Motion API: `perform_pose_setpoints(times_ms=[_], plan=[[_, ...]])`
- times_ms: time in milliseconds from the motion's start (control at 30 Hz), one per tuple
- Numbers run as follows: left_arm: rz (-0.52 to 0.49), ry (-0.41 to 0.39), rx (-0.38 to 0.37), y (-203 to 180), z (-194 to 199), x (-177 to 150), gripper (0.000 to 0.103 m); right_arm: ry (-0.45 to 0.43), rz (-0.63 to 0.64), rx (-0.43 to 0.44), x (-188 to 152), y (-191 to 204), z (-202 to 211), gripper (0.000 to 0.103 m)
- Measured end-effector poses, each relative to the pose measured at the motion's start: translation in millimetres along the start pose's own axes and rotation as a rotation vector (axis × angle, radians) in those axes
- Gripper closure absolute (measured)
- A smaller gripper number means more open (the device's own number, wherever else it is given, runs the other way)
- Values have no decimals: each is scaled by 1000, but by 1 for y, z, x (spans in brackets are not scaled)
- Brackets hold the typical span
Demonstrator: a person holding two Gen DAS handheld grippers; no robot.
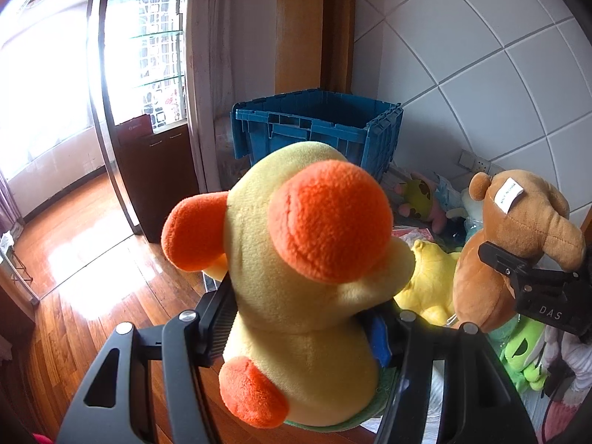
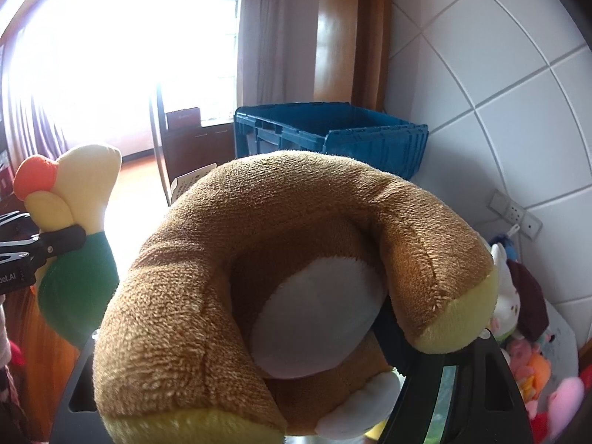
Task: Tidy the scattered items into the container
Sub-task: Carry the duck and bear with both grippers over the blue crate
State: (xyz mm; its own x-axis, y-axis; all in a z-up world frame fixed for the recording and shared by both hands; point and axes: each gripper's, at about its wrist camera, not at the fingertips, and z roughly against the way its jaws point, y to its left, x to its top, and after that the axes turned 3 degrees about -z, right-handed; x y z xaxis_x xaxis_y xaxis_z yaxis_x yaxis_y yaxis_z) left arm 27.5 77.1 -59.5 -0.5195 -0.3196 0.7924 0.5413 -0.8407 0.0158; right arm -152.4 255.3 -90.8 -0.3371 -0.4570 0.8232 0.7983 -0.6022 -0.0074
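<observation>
A yellow plush toy [image 1: 307, 288] with orange feet and a green lower part fills the left wrist view, and my left gripper [image 1: 301, 322] is shut on its body. In the right wrist view a brown plush bear [image 2: 296, 240] with a white belly is clamped in my right gripper [image 2: 244, 340]. Each gripper shows in the other's view: the right gripper [image 1: 518, 270] holds the bear [image 1: 518, 214] at the right, and the left gripper [image 2: 55, 244] holds the yellow toy [image 2: 81, 192] at the left. An open blue crate [image 1: 318, 125] [image 2: 370, 133] stands ahead in the corner, beyond both toys.
Several plush toys lie on the floor along the tiled wall: a yellow one [image 1: 429, 281], a green frog [image 1: 525, 351], pink ones [image 2: 555, 399]. A wall socket [image 2: 514, 211] sits low on the wall. A dark cabinet [image 1: 155, 170] and wooden floor [image 1: 92, 259] lie to the left.
</observation>
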Motion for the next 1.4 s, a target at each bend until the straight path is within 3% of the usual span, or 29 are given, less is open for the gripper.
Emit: perform_pose_setpoints(times_ms=[200,567,767,1067,1400], plan=[[-49,2,-26,44,-12,10,44,-4,-35,-37,11,38,-18,25],[-63,40,-114,76,-56,27,44,46,-52,-107,27,83,-48,25],[-64,57,-113,89,-95,45,44,64,-46,-95,50,73,-103,25],[-85,40,-107,109,-163,105,44,61,-46,-70,96,64,-176,25],[-94,8,-121,123,-204,153,44,24,-29,-67,144,56,-207,25]])
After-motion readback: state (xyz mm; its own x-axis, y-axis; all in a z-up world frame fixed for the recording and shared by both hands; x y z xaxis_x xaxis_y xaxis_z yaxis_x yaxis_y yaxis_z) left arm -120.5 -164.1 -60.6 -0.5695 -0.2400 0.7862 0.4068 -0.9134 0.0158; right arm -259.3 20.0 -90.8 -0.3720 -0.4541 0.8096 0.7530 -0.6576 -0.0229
